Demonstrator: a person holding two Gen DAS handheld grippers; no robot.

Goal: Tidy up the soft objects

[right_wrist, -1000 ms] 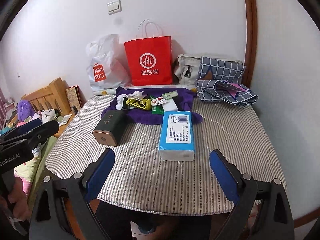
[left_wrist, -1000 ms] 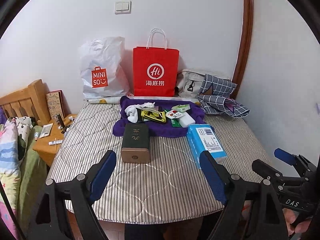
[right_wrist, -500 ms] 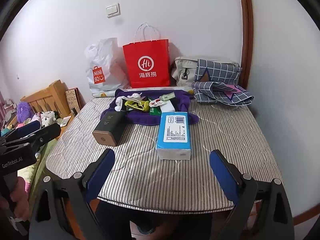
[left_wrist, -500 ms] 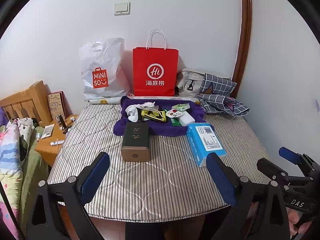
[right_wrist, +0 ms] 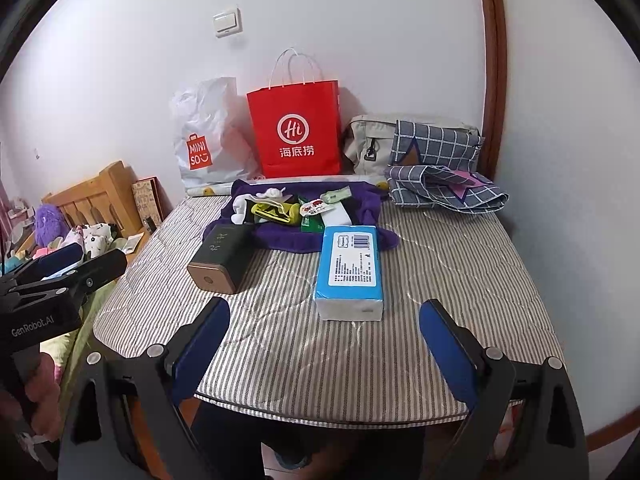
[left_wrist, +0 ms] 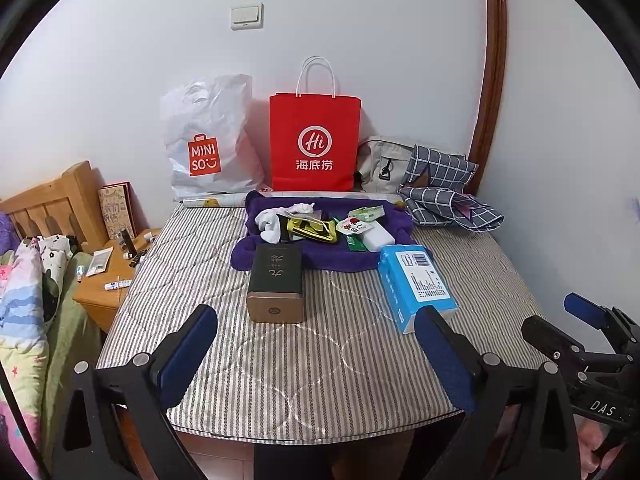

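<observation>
soft objects: a white sock (left_wrist: 276, 220) and small packets lie jumbled on a purple towel (left_wrist: 340, 258) at the table's (left_wrist: 320, 360) far side, unsorted. both tongs, left (left_wrist: 316, 350) and right (right_wrist: 326, 346), hover spread and empty at the near edge. readable: red "hi" bag (left_wrist: 315, 142), white "miniso" bag (left_wrist: 208, 140).

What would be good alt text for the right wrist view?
The open right gripper hovers at the near edge of a striped mattress, facing a blue tissue pack and a dark green box. Behind lie a purple towel with small items and a red paper bag.
</observation>
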